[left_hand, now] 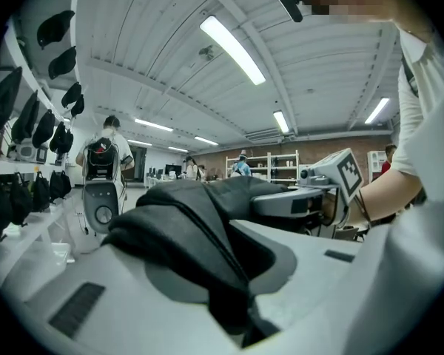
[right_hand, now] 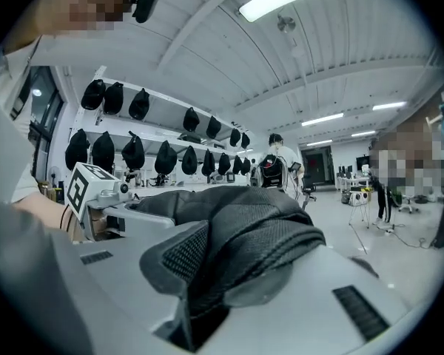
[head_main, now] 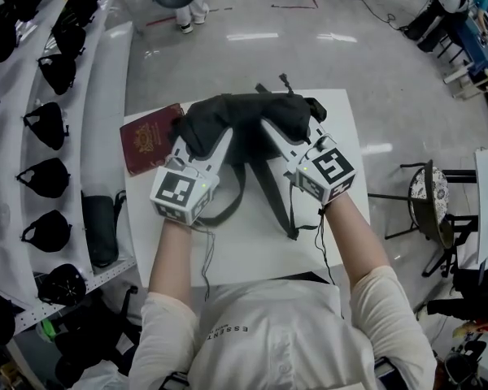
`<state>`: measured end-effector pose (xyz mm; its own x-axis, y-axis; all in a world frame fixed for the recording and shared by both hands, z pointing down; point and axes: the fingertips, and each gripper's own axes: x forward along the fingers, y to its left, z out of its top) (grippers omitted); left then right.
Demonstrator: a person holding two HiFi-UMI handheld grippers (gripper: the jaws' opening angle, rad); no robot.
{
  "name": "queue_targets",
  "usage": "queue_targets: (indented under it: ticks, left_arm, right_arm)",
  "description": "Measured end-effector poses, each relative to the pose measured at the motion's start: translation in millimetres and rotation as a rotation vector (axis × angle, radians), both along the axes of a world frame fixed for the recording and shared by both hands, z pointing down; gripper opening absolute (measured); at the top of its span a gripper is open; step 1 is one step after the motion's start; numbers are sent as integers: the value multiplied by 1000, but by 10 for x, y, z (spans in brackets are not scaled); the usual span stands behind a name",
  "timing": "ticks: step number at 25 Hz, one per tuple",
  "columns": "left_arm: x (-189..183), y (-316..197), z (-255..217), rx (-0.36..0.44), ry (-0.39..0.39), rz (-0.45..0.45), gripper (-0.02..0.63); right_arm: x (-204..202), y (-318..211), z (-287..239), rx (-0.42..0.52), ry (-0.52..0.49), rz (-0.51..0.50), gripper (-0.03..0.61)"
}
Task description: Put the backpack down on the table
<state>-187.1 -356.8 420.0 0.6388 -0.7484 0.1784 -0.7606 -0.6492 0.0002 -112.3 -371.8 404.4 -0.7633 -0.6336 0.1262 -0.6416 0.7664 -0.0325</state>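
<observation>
A person's left gripper (head_main: 197,139) and right gripper (head_main: 281,134) are each clamped on a bunched fold of a black backpack (head_main: 246,114), held over the far half of a white table (head_main: 252,254). Nearest the wearer, behind the fingers, two loose shoulder straps (head_main: 270,192) trail across the bare tabletop between the wrists. In the left gripper view the left fingers (left_hand: 81,302) pinch a smooth dark ridge of fabric. In the right gripper view the right fingers (right_hand: 370,302) grip a meshed, padded edge. Both pairs of jaws are only narrowly apart, with cloth filling the gap. The bag's bulk lies ahead of and between the fingertips; whether its base already bears on the table cannot be told from above. Just outside the left fingers, touching or nearly touching the bag's edge, lies a maroon passport (head_main: 150,139). The step in hand looks to be the final lowering. Done well, it likely means bringing both grippers down together and level so the bag does not tip, steering it clear of the passport, and letting the weight settle fully before the jaws part. Both grips should probably let go at once, then draw back toward the wearer without snagging the straps beneath them.
</observation>
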Motion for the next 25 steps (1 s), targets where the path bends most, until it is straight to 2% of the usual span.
queue_targets:
  ticks: [4, 11, 25]
  left_arm:
    - [36, 148, 80, -46, 7, 7, 73]
    - [152, 451, 224, -114, 15, 21, 74]
    - [202, 1077, 535, -155, 58, -16, 80]
  right_arm:
    - [45, 139, 73, -72, -20, 31, 97]
    - [185, 436, 245, -133, -42, 28, 101]
    - [263, 1049, 531, -165, -74, -2, 103]
